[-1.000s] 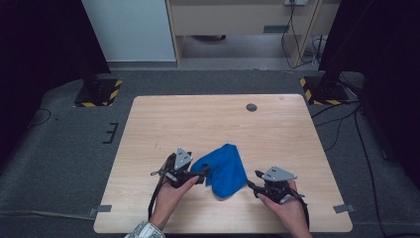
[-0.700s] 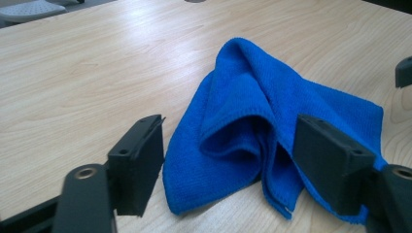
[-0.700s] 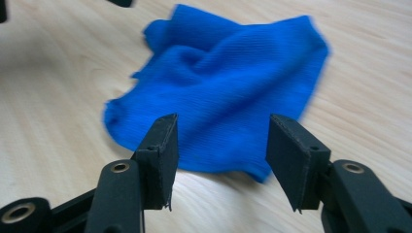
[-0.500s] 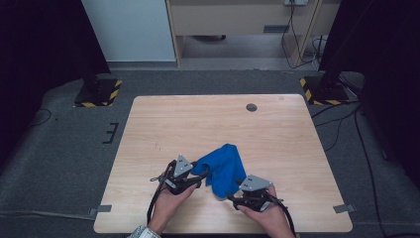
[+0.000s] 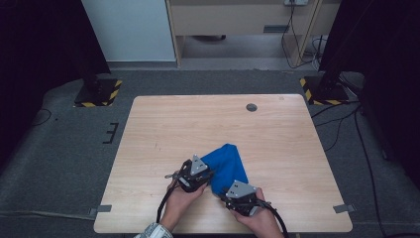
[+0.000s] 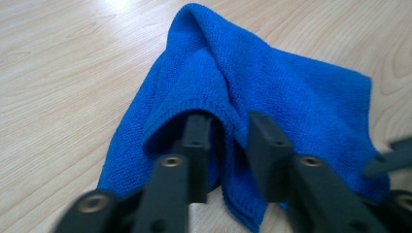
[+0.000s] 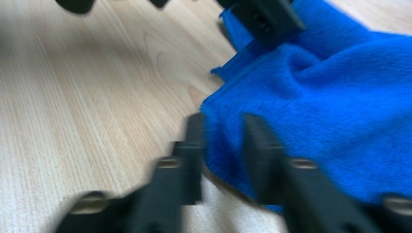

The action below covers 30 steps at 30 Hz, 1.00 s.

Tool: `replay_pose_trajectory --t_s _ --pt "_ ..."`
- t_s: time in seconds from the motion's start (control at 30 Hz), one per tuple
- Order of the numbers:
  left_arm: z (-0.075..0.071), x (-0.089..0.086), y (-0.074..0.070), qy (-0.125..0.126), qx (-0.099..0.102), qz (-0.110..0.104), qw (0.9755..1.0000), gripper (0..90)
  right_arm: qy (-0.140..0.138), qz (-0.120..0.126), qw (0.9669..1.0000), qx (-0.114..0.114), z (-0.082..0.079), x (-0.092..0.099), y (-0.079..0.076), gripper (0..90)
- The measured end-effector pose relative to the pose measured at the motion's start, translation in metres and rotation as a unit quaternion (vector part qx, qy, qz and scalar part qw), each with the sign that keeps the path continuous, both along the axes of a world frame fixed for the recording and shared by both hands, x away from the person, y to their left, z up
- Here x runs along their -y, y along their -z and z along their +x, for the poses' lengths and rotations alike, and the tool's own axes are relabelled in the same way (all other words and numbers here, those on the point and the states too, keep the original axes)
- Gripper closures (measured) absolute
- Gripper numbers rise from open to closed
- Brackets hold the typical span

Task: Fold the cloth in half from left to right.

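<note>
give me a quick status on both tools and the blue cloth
Left tool and right tool have just been closing, each on an edge of the blue microfibre cloth. Cloth crumpled on the wooden table, near edge. Nothing in the way.

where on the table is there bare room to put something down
Most of the table is bare: the whole far half between the cloth and the far edge, apart from a small round grommet, plus wide strips along both sides. It is crowded only at the near middle, where the left gripper and right gripper pinch the cloth.
</note>
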<state>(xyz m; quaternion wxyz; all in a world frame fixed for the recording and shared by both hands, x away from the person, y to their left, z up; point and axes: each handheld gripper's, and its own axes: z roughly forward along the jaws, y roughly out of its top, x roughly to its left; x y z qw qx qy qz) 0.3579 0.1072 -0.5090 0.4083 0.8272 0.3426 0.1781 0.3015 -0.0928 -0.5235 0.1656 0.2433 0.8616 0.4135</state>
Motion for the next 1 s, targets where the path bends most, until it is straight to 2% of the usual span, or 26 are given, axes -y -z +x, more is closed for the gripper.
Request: replay_pose_trajectory --t_s 0.1,0.17,0.27,0.33,0.5,0.7,0.8,0.9,1.0 --pt "-0.002 -0.001 -0.003 0.003 0.006 0.000 1.0000 85.0 0.013 0.022 0.9996 0.007 0.002 0.011 -0.008 89.8" --pt "-0.003 -0.004 -0.005 0.003 0.008 -0.003 1.0000 86.5 0.026 0.038 0.9989 0.008 0.004 0.020 -0.014 90.0" --pt "-0.004 -0.011 -0.009 -0.001 0.004 -0.011 0.9999 86.5 0.035 0.050 0.9981 0.009 0.007 0.031 -0.019 89.7" --pt "-0.003 -0.013 -0.008 -0.001 0.001 -0.009 1.0000 86.2 0.026 0.054 0.9982 0.001 0.006 0.031 -0.018 83.1" --pt "-0.002 -0.016 -0.006 -0.002 -0.004 -0.013 0.9999 85.0 0.007 0.041 0.9991 -0.007 -0.001 0.012 -0.009 62.5" --pt "-0.003 -0.018 -0.007 0.000 -0.003 -0.022 0.9998 86.4 -0.003 0.033 0.9993 -0.019 -0.003 -0.001 0.000 51.2" --pt "-0.003 -0.017 -0.007 0.004 -0.005 -0.021 0.9998 88.0 -0.004 0.027 0.9994 -0.022 -0.003 -0.004 0.004 51.4" --pt "-0.001 -0.017 -0.005 0.004 -0.012 -0.017 0.9998 89.0 -0.004 0.017 0.9996 -0.021 -0.003 -0.007 0.007 56.8" --pt "-0.001 -0.017 -0.005 0.004 -0.013 -0.021 0.9997 89.3 -0.006 0.007 0.9998 -0.019 -0.003 -0.009 0.009 72.3"
